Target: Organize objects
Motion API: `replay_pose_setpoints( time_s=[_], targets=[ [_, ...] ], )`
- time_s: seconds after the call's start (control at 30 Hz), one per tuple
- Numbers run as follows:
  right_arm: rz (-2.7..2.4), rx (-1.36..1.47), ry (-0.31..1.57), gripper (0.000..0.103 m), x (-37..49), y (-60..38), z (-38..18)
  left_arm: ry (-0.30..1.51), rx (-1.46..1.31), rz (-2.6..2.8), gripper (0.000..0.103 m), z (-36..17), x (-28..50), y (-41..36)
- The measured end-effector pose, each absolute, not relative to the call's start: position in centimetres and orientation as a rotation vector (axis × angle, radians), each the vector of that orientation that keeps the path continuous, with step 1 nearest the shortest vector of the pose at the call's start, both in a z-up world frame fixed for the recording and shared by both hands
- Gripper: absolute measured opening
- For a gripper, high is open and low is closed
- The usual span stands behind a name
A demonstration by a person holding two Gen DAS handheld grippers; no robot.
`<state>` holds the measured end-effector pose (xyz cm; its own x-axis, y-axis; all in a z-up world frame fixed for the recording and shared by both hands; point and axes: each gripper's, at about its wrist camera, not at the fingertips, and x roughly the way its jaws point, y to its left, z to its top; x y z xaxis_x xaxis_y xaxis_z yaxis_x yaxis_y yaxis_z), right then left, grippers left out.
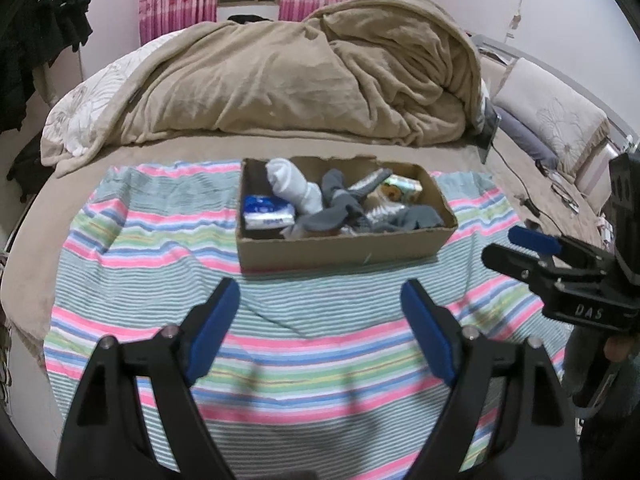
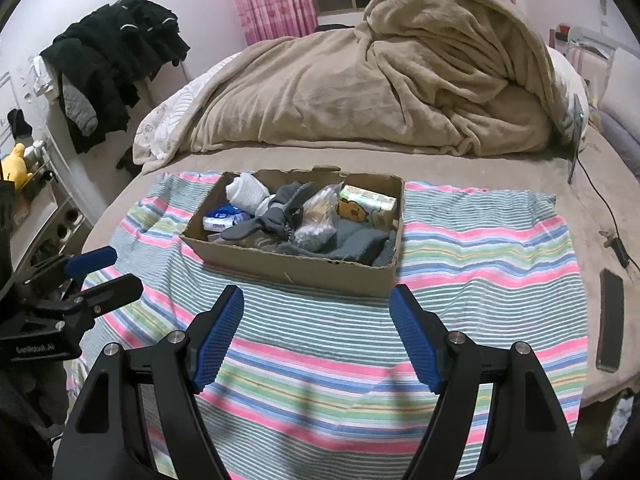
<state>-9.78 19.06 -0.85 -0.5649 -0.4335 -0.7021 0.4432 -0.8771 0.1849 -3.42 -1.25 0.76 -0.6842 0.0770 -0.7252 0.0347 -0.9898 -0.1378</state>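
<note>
The cardboard box [image 1: 340,240] stands in the centre of both views, on the striped cloth [image 1: 160,280] spread over the bed; inside it lie a white sock roll [image 1: 292,184], grey socks [image 1: 336,204], a blue-and-white tissue pack [image 1: 266,212] at the left end, a clear plastic bag [image 2: 316,216] and a small printed pack [image 2: 368,208] at the right end.

The left gripper [image 1: 320,332] and the right gripper [image 2: 316,336] are both spread wide and hold nothing; both hover low in their frames, near the front wall of the box but apart from it.

The socks are probably soft and light, so a pinch across the thick middle should hold; the plastic bag looks slippery and may crumple, better taken at its gathered top; the tissue pack seems squashy, best taken across its short side.

The box walls are low, with a torn rear edge, so entering from above seems easy; the cloth gives open room to the left, right and front; a dark phone [image 2: 610,320] and a cable [image 2: 600,196] lie at the right edge of the right wrist view.
</note>
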Motion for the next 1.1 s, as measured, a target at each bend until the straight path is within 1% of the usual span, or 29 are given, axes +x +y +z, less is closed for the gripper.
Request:
replay_pose_setpoints(
  time_s=[1.1],
  targets=[
    [-2.378, 1.156, 0.034, 0.078, -10.6, 18.4, -2.6, -0.204, -1.295, 2.870, 0.084, -0.6, -4.7, -2.1]
  ],
)
